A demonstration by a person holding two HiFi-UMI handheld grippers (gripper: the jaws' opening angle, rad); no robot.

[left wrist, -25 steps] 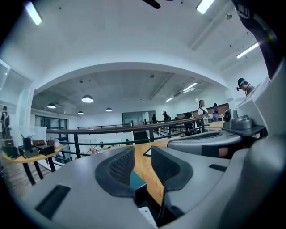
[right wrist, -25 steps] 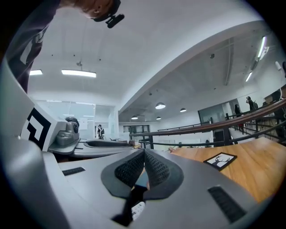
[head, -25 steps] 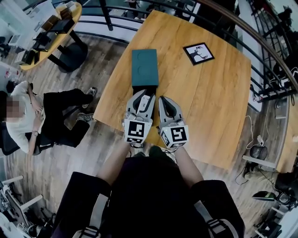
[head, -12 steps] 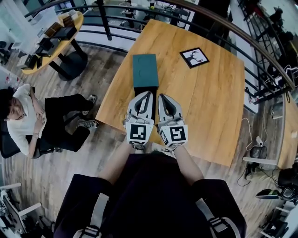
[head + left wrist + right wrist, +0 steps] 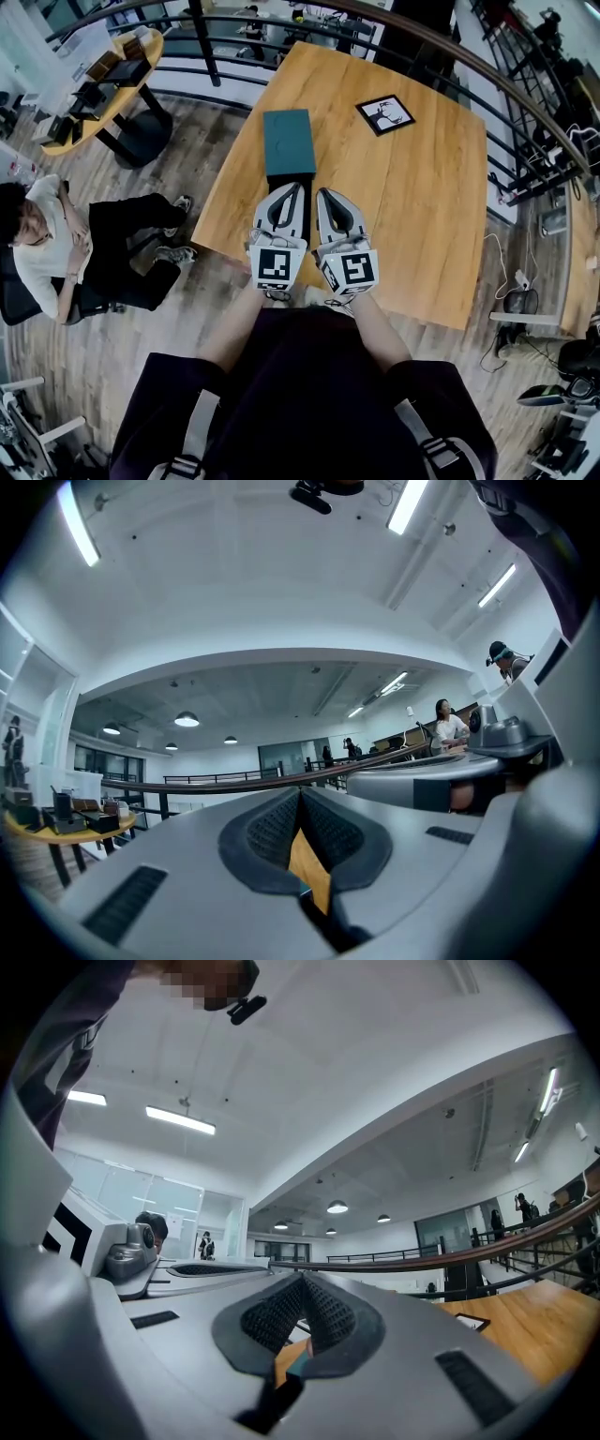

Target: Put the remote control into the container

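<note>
Wooden table (image 5: 422,187) on a mezzanine with a railing (image 5: 234,23) round it. From the head view, the teal container (image 5: 289,141) lies near the table's left edge, and a framed picture card (image 5: 384,113) sits well apart from it, further in. The left gripper (image 5: 299,186) and right gripper (image 5: 322,191) hang side by side over the near edge, tips right at the container's near end. I can't spot the remote control anywhere on the bare wood (the dark stretch at the container's near end might be its open mouth or the remote, can't tell), so my guess is it's already inside.

Left gripper view: the pads are clenched together with nothing pinched, and only a sliver of wood shows below the gap.

Right gripper view: same deal, jaws pressed together on nothing. There's a teal sliver under them, probably the container.

So the step in hand looks like backing off. My advice: pull both grippers straight back and keep them level. Don't dip them into that near end, because the container sits close to the edge and a nudge could shove it. Then look down and check that nothing sticks out.
</note>
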